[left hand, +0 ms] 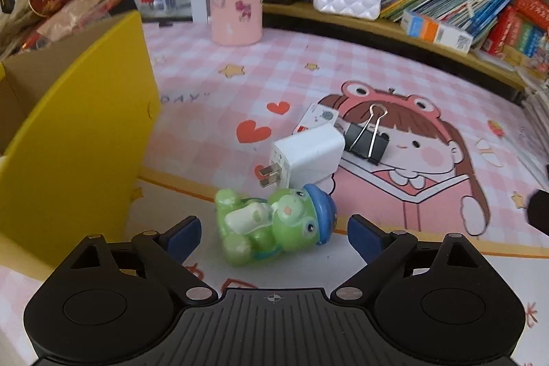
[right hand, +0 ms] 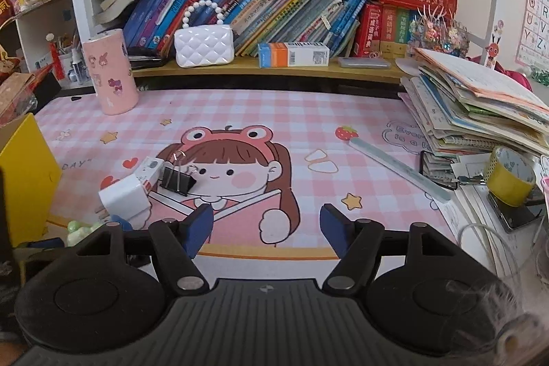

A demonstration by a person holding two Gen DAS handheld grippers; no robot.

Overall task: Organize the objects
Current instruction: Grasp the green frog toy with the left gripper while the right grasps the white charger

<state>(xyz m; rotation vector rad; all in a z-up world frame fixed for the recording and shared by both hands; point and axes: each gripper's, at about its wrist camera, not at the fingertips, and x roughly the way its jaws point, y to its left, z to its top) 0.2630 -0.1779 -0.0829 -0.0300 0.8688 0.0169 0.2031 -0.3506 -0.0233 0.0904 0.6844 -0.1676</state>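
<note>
Two claws: I see my left gripper point(left hand: 273, 230) and my right gripper point(right hand: 263, 230), each with its jaws spread and nothing pressed between the blue pads.
Left claw state: released; the green frog figure point(left hand: 274, 223) lies in the gap between the pads, and neither pad touches it.
Right claw state: released, hanging over bare desk mat point(right hand: 308, 112) with only the printed cartoon girl under it.
Frog position: on the mat near its front edge, just beside the yellow box point(left hand: 75, 139) that stands at the mat's left edge.
Frog axis: it lies tipped over, long axis running across the left wrist view, blue-hatted head toward my right pad, feet toward my left pad.
White charger point(left hand: 308, 156): just behind the frog, prongs pointing toward the yellow box; I cannot tell whether the two touch.
Black binder clip point(left hand: 367, 143): just beside the charger's far end, wire handles folded up and back.
Small white box point(left hand: 317, 119): behind the charger, partly hidden by it; its print is too small for me to read.
Cut off: in the right wrist view only a green sliver of the frog shows past my gripper body.
Hard to make out: a dark shape at the right edge of the left wrist view.
</note>
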